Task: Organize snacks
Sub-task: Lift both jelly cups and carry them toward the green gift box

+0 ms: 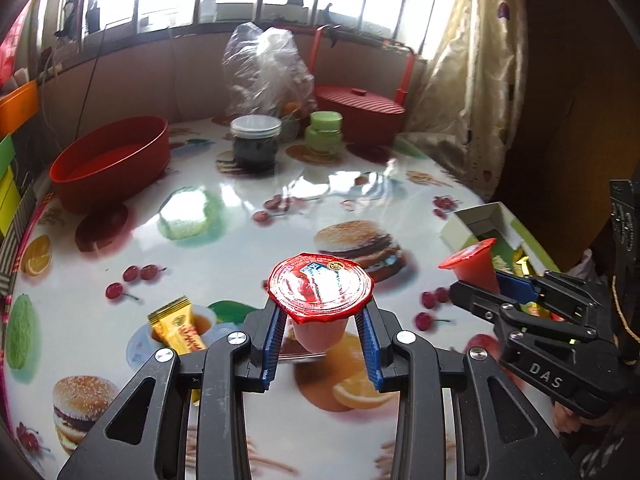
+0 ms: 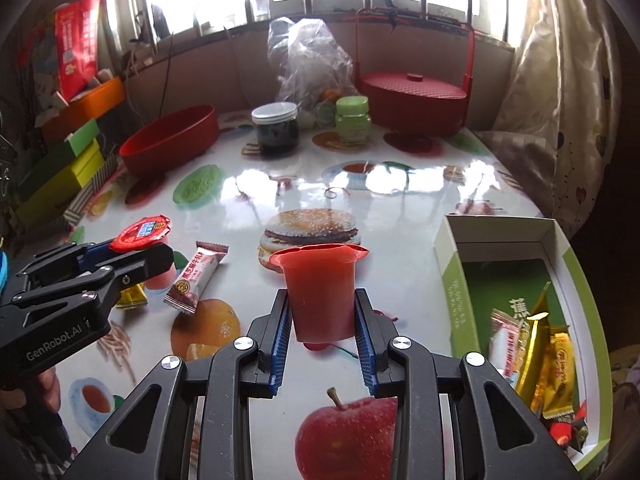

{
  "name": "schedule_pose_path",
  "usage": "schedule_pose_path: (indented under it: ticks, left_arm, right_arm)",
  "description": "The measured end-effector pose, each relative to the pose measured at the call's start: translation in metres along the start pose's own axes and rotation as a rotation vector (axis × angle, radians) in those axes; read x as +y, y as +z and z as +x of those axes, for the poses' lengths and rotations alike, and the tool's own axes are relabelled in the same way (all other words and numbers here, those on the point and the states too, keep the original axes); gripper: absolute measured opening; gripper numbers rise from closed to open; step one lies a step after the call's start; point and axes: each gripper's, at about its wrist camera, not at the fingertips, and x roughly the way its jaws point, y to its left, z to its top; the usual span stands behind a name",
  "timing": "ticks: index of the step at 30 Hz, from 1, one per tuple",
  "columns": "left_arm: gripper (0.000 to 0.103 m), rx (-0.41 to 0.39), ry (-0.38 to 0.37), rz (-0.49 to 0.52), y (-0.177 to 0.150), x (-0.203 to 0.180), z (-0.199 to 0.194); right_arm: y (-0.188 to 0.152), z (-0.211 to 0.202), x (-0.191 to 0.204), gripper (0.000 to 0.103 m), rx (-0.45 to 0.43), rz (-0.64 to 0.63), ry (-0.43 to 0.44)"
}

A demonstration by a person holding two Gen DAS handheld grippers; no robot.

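Left wrist view: left gripper (image 1: 322, 332) clamps a red jelly cup (image 1: 320, 300) by its walls; right gripper (image 2: 322, 320) likewise grips another jelly cup (image 2: 320, 296), both lifted clear, presumably bound for the green snack box (image 2: 452, 280).

Black angular claws (image 1: 322, 334) (image 2: 322, 326) with ribbed blue pads (image 2: 280, 344), silver screws, white "DAS" and "GenRobot.AI" lettering.

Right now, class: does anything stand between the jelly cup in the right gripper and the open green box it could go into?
Nothing visible does. The right gripper holds its jelly cup above the table, and the green box lies just to its right, top open. Only bare tabletop lies between them. Wrapped snacks already fill the box's near end.
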Motion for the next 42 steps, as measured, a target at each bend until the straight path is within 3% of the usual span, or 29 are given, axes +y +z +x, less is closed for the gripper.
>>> schedule_pose_path:
  ticks: [21,42]
  left_arm:
    - [0.036,-0.032,-0.101,0.092,0.011,-0.063,-0.013]
    - [0.036,-0.002,-0.233,0.16,0.026,-0.13,0.014]
  right_arm:
    - [-0.01,-0.05,-0.041,0.029,-0.08,0.082,-0.056]
    - [-0.022,-0.068,-0.11,0.029,-0.092,0.163,-0.165]
